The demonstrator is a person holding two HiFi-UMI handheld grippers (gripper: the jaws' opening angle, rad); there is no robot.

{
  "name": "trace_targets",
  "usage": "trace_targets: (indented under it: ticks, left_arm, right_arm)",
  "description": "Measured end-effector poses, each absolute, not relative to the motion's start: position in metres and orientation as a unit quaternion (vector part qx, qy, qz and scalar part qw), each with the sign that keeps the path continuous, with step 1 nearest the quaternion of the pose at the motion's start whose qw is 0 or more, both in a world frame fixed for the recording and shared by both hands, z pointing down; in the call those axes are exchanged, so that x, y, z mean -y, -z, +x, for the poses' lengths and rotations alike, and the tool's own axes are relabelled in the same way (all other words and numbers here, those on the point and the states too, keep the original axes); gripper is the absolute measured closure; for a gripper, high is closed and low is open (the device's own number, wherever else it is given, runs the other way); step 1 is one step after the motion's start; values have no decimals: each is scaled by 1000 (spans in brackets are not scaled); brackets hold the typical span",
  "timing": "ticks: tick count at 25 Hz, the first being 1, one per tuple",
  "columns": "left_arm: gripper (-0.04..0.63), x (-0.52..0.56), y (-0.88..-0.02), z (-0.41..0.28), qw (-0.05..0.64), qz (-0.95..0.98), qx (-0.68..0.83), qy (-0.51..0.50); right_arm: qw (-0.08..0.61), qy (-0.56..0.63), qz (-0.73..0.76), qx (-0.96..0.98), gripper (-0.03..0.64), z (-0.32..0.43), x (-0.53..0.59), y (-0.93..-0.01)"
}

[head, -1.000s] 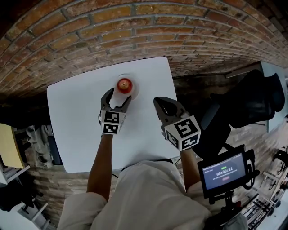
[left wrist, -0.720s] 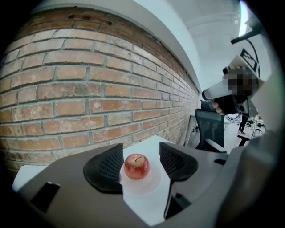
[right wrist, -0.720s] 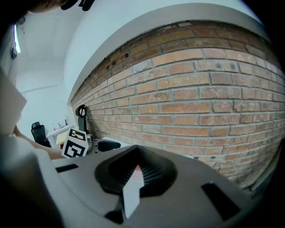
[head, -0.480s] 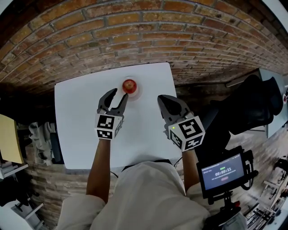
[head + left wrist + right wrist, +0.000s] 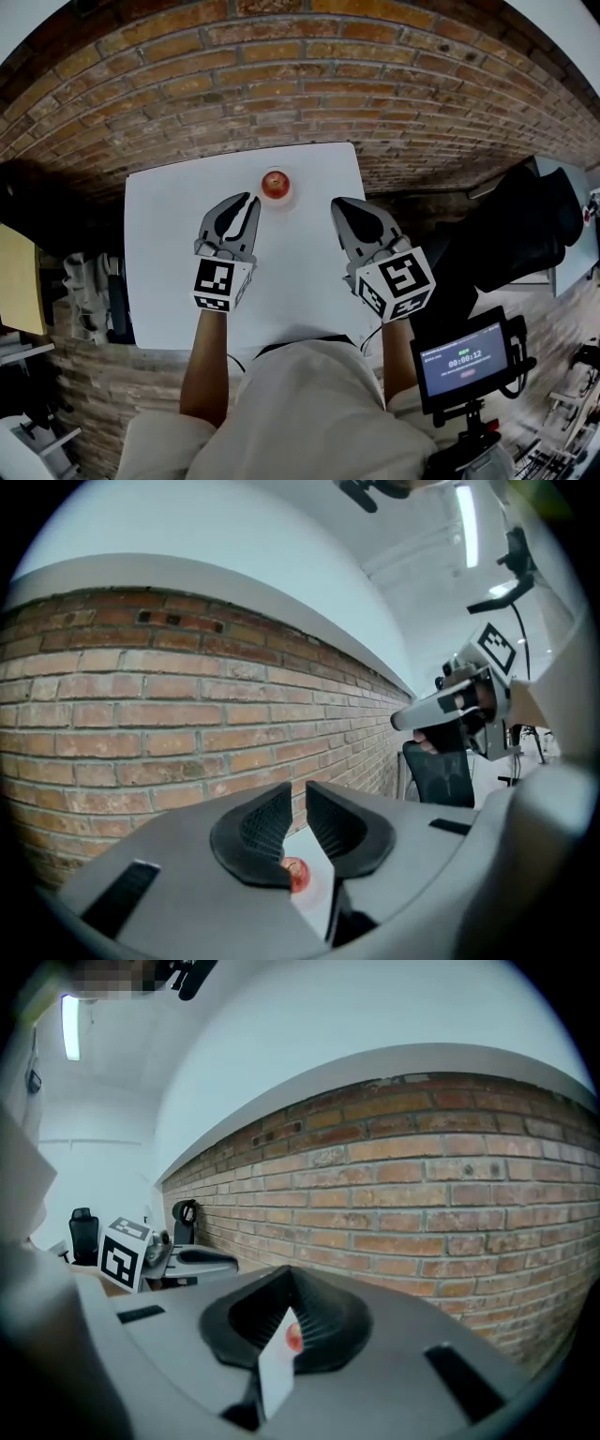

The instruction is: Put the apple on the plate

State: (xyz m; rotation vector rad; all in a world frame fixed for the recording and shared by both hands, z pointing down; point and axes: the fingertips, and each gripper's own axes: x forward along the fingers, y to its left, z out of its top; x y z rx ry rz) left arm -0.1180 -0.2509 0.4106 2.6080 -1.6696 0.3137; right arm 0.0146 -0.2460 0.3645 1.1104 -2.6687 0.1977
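Observation:
A red apple point(image 5: 275, 183) sits on a small white plate point(image 5: 286, 201) at the far edge of the white table point(image 5: 169, 262). My left gripper point(image 5: 250, 198) hangs raised above the table, just short of the plate and to its left. Its jaws have just been closing; only a narrow slit is left, with nothing between them. In the left gripper view the apple point(image 5: 296, 874) shows low beyond the left gripper point(image 5: 298, 787). My right gripper point(image 5: 339, 203) is shut and empty, raised to the right of the plate. Through the right gripper point(image 5: 289, 1272) a sliver of the apple point(image 5: 293, 1337) is visible.
A brick wall point(image 5: 281, 84) runs behind the table. A black office chair point(image 5: 525, 225) stands to the right, and a small screen on a stand point(image 5: 466, 361) is at the lower right. Shelving point(image 5: 37, 309) fills the left side. The table's far edge lies close behind the plate.
Both grippers have risen and drawn back from the plate. The left jaws, wide open at the apple before, have closed to a slit. The apple stays on the plate.

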Motion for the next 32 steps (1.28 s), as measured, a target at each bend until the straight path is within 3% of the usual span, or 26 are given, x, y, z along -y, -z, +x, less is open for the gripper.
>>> trace_targets:
  ticks: [13,32]
  left_arm:
    - [572,214,-323,-118,-62,840,535,-62]
    - [588,183,-277,-121,-82,831,548,-38]
  right_arm:
    - [65,-35,380,922,615,8,221,-303]
    - [51,-1,384,922,615,2,205,-271]
